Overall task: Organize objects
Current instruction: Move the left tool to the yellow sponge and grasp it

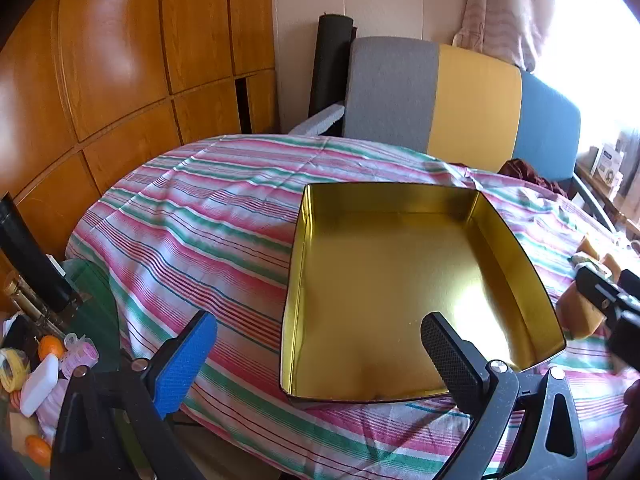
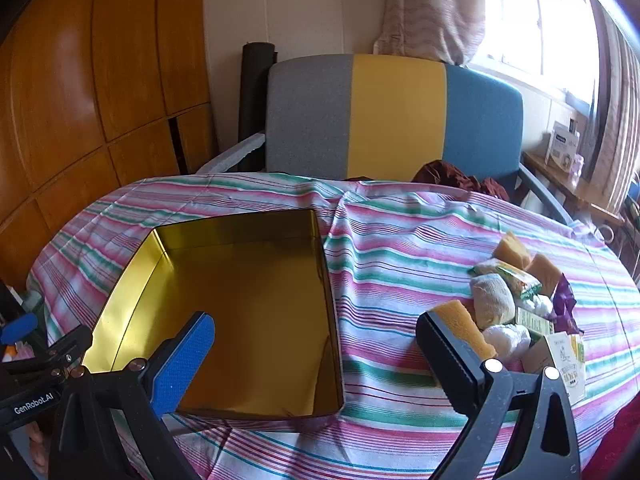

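Observation:
An empty gold tin box sits open on the striped tablecloth; it also shows in the right wrist view. My left gripper is open and empty, hovering over the box's near left edge. My right gripper is open and empty, above the cloth between the box and a pile of items: yellow sponges, a rolled sock, white wads, snack packets and a small carton. The right gripper's body shows at the right edge of the left wrist view, beside a sponge.
The round table is covered with a striped cloth. A grey, yellow and blue chair stands behind it, with dark red cloth on the seat. Wooden cabinets are on the left. Low on the left lie oranges, soap and clutter.

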